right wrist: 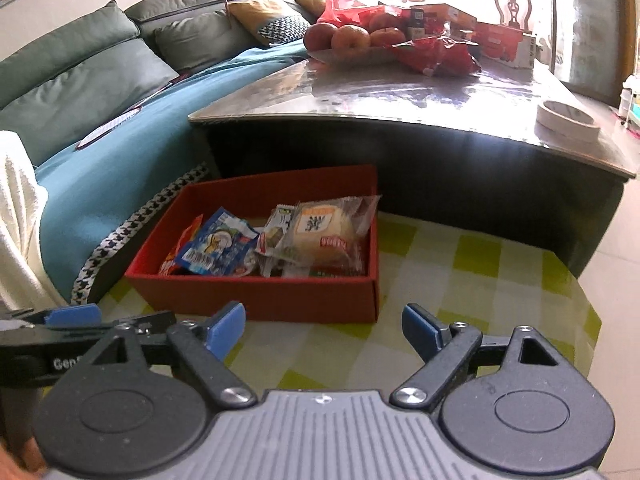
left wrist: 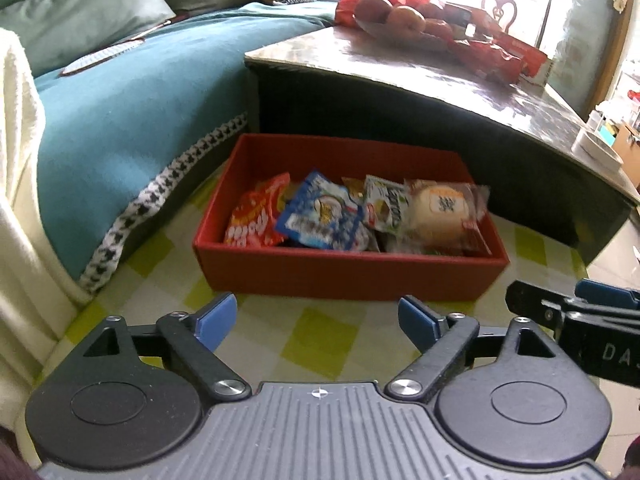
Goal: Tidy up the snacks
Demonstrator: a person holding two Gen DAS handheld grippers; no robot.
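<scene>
A teal-covered sofa (left wrist: 120, 120) and a dark bench (right wrist: 400, 92) carrying a fruit plate (right wrist: 352, 54) are seen behind a red box (left wrist: 344, 272) set on a green-checked cloth (left wrist: 320, 340). Snack packets are held in the box: a wrapped bun (left wrist: 440, 216), a blue packet (left wrist: 320, 220), a red packet (left wrist: 256, 220). The left gripper (left wrist: 316, 320) and right gripper (right wrist: 324, 328) are spread wide, with nothing gripped, short of the box.
</scene>
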